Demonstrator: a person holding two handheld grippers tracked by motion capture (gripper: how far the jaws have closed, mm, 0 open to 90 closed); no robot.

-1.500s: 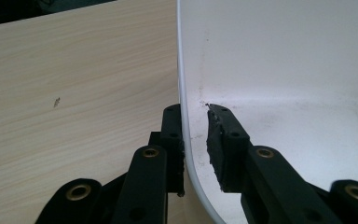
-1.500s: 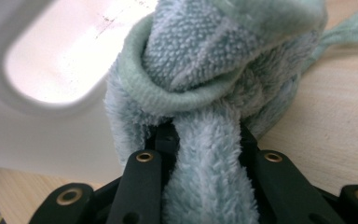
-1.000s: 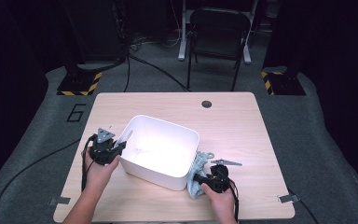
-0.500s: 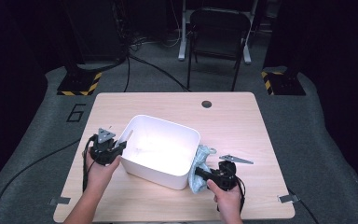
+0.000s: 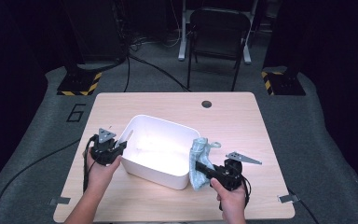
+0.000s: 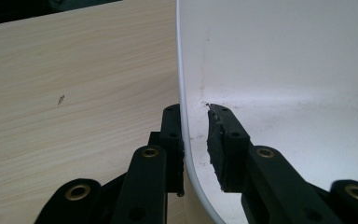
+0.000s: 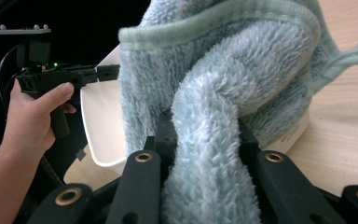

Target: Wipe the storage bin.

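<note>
Towel [image 5: 201,156] clamped in right hand-held gripper [image 5: 204,171], beside bin [image 5: 161,122]; left hand-held gripper [image 5: 120,148] straddles bin wall.

both grippers matte black, pistol-style handles. left gripper [image 5: 121,147] and right gripper [image 5: 200,166] each got grey three-cornered plate on top behind fingers. brass-ringed screws along finger links, rough black pads [image 6: 216,140] at tips. black cables trailing back. forearms bare, no sleeves.

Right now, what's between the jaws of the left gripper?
The white bin's thin side wall runs between the left gripper's jaws in the left gripper view: one jaw outside over the wooden table, the other inside the bin.
</note>
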